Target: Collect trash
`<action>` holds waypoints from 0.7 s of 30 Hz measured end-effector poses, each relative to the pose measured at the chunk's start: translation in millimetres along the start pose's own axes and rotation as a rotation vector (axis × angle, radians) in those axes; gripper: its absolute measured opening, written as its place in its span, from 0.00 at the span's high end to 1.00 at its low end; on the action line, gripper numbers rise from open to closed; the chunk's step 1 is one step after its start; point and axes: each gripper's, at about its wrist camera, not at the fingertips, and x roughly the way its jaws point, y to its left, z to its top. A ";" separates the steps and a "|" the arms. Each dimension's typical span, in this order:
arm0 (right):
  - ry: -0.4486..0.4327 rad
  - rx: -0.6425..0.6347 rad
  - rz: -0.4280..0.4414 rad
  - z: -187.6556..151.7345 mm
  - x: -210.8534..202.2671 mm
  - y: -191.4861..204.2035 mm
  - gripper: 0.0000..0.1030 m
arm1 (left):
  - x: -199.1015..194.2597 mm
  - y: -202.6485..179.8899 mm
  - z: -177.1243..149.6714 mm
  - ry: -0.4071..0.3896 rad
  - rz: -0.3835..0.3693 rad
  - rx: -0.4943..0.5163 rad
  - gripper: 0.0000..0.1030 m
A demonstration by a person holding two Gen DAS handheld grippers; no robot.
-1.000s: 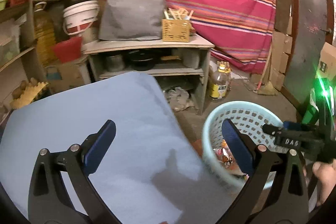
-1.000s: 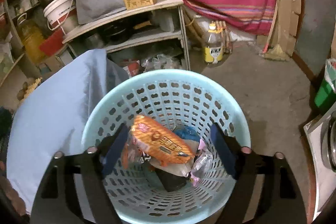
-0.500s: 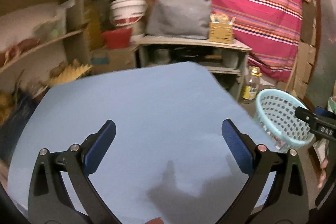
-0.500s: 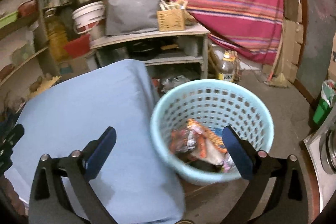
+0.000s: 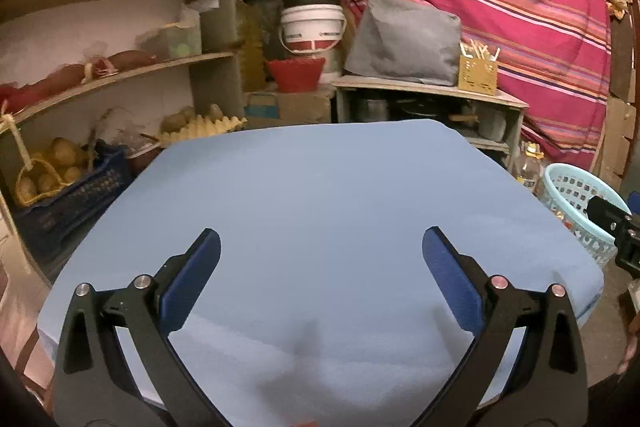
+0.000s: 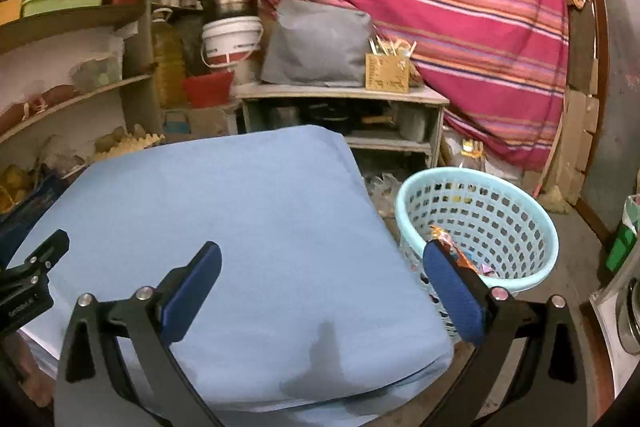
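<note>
Both tools have swung away from the basket and now hang over the blue counter (image 5: 320,195), and the right tool's jaws have just been opening, with nothing between them. A second ago the right tool (image 6: 320,291) was right over the basket (image 6: 532,227), and now the basket sits off to its right side, down on the floor next to the counter. Some trash (image 6: 456,251) is already in the basket; I can see shiny snack wrappers at the bottom, just past the right tool's right finger. So that part of the job looks done. I see no more trash on the blue counter in front of either tool, so maybe the job is nearly finished, or more trash is somewhere I cannot see. The left tool (image 5: 320,271) is wide open too, and it is holding nothing. Both tools point forward and a bit down at the counter, side by side, each with the blue top showing between its fingers. From the left tool, the basket (image 5: 576,195) is far off to the right, past the counter's edge.
</note>
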 end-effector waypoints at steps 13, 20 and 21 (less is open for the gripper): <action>-0.022 -0.029 0.003 -13.4 2.0 27.2 0.04 | 3.2 21.3 -12.4 -0.016 -0.010 -0.039 0.05; -0.053 -0.066 -0.015 -13.6 -0.3 34.9 0.04 | 2.4 17.2 -15.4 -0.021 -0.023 -0.021 0.05; -0.057 -0.068 -0.017 -13.9 -1.2 36.2 0.04 | 1.1 16.0 -15.7 -0.027 -0.023 -0.016 0.05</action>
